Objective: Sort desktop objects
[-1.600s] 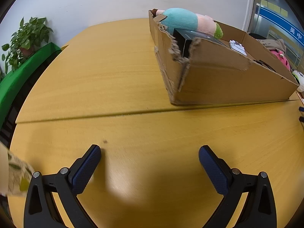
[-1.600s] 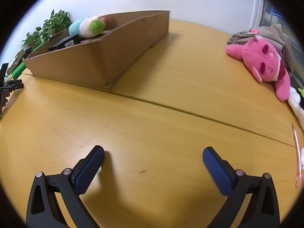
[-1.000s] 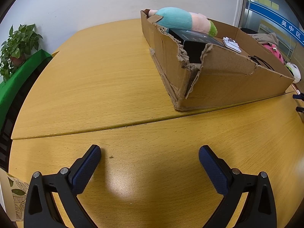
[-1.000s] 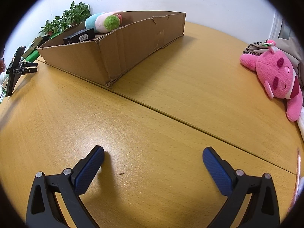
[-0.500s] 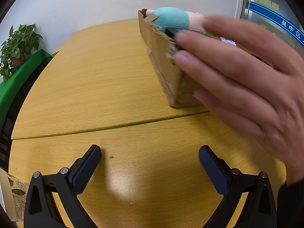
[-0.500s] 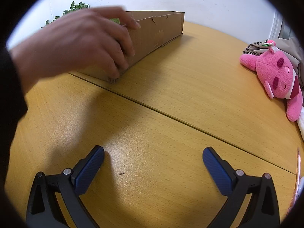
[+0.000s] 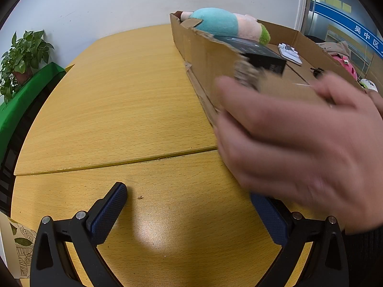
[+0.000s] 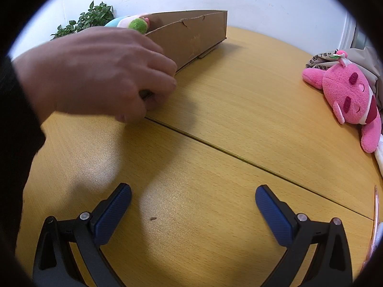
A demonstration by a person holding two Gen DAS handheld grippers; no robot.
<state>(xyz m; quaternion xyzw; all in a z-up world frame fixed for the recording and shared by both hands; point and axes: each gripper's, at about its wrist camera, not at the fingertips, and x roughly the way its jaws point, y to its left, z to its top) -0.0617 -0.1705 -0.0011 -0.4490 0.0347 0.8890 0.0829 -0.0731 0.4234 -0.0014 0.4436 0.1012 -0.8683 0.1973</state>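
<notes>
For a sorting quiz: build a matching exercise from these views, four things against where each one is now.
Things:
1. teal plush
2. pink plush
3. bare hand
4. potted plant

Places:
A. off the table's edge, by the wall
B. at the cardboard box's near corner
C. inside the box
D. on the table, outside the box

Pairs: 1-C, 2-D, 3-B, 4-A

A bare hand (image 8: 95, 71) grips the near corner of a cardboard box (image 8: 191, 38) on the bench (image 8: 215, 143); a plush rabbit (image 8: 347, 95) lies well right.
</notes>
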